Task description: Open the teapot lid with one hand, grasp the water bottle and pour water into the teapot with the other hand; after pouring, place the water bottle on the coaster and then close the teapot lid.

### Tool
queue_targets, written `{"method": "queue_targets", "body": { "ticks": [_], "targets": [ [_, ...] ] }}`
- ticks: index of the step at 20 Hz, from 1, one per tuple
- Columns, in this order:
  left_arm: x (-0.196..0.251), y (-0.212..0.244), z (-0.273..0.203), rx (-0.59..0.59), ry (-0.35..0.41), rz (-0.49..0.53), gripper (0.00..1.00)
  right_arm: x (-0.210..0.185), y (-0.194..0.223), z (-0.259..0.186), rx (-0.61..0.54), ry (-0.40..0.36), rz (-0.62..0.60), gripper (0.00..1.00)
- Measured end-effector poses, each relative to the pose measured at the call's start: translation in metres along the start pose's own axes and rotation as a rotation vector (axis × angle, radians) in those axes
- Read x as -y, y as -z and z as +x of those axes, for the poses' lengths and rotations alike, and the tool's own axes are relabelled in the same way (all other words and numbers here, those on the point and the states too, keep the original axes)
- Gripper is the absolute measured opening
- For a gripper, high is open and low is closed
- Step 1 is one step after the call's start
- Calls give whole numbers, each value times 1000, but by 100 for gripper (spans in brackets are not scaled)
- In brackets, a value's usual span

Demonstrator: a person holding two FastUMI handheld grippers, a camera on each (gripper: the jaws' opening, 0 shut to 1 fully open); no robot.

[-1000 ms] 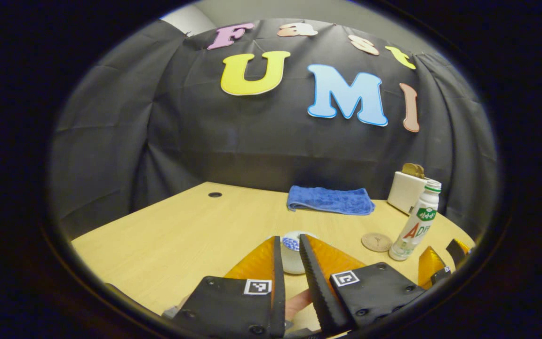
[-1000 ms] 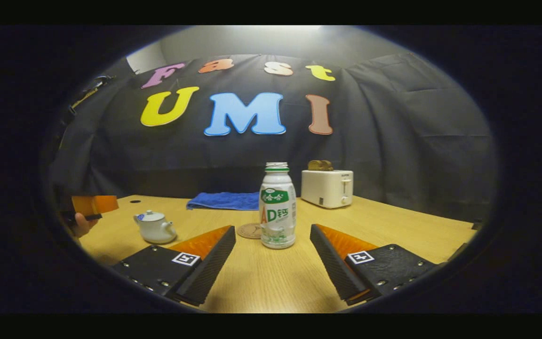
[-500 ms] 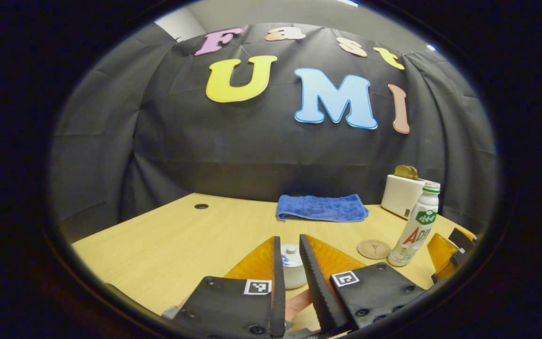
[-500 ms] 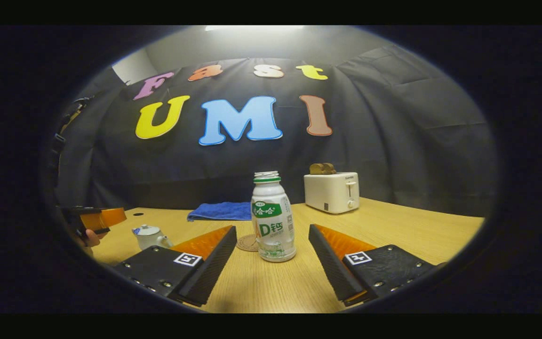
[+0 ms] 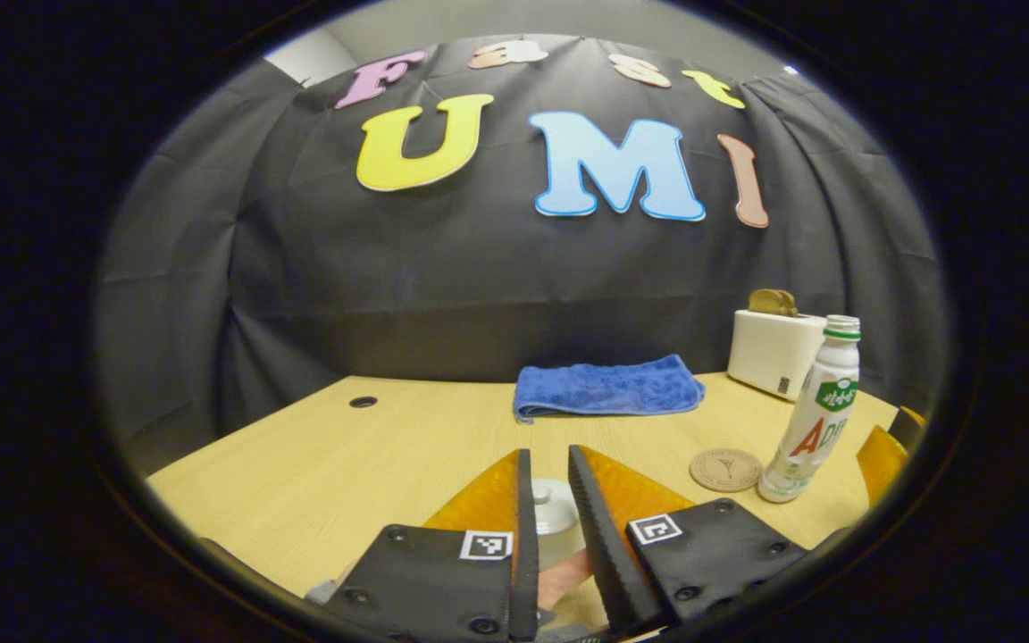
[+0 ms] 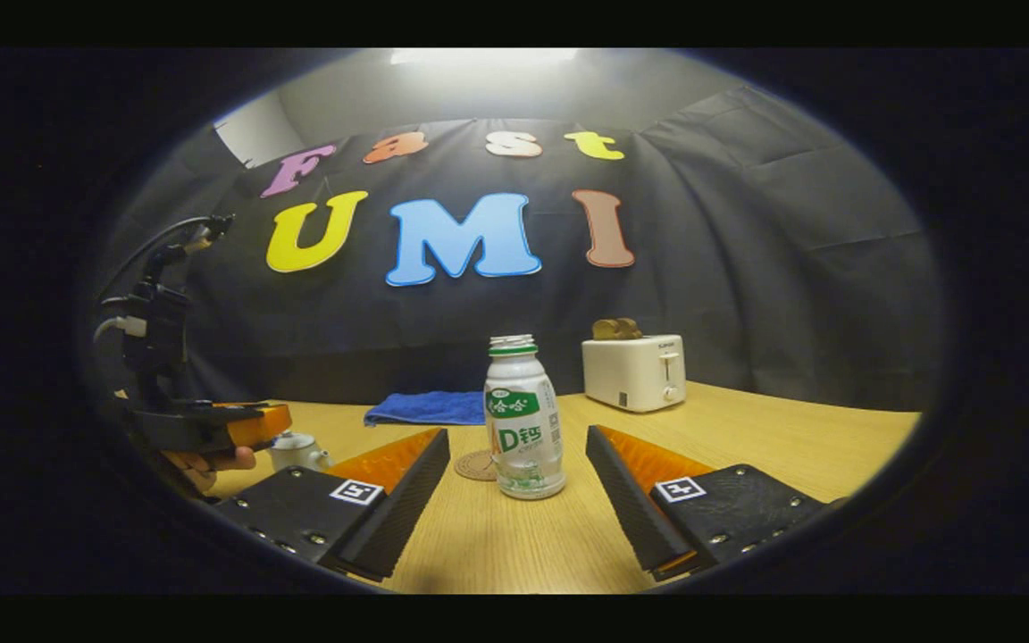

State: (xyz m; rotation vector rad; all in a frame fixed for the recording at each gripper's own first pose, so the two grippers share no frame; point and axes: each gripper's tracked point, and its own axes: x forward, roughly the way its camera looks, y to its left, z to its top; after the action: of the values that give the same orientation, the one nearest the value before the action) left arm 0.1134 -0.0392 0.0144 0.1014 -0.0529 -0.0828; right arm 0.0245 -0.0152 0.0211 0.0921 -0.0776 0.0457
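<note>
In the left gripper view, the left gripper point(image 5: 543, 487) sits low at the near edge of the wooden counter point(image 5: 372, 455), its 2 fingers drawn close with a narrow gap between them. Through that gap shows the white teapot lid point(image 5: 552, 505) with its small knob; whether the fingers press on it cannot be told. A fingertip of the person's hand point(image 5: 564, 576) shows just below the lid, between the finger bases. To the right, a round coaster point(image 5: 725, 469) lies flat on the counter, and the water bottle point(image 5: 814, 420) stands upright just beside it, cap off. Farther back, a folded blue towel point(image 5: 608, 388) lies near the booth wall, and a white toaster point(image 5: 773, 353) with bread in its slot stands behind the bottle.

In the right gripper view, the right gripper point(image 6: 514, 464) is spread wide, released, its 2 fingers flanking the bottle point(image 6: 522, 429) without touching it. The coaster point(image 6: 476, 465) peeks out just behind the bottle's left side. At the left, the white teapot point(image 6: 298, 452) stands on the counter under the left gripper point(image 6: 211, 424). The towel point(image 6: 425, 408) and toaster point(image 6: 635, 371) lie beyond.
</note>
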Motion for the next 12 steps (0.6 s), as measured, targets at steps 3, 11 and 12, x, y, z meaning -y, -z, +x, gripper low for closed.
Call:
{"method": "queue_targets", "body": {
  "ticks": [3,11,12],
  "targets": [
    [-6,16,12,-42,-16,-17,34,0,5,1,-16,-2,1,95],
    [-8,20,18,-42,-51,21,78,1,4,2,-16,-1,0,95],
    [-7,20,17,-41,-48,17,31,1,4,2,-17,-2,2,95]
  ]
}}
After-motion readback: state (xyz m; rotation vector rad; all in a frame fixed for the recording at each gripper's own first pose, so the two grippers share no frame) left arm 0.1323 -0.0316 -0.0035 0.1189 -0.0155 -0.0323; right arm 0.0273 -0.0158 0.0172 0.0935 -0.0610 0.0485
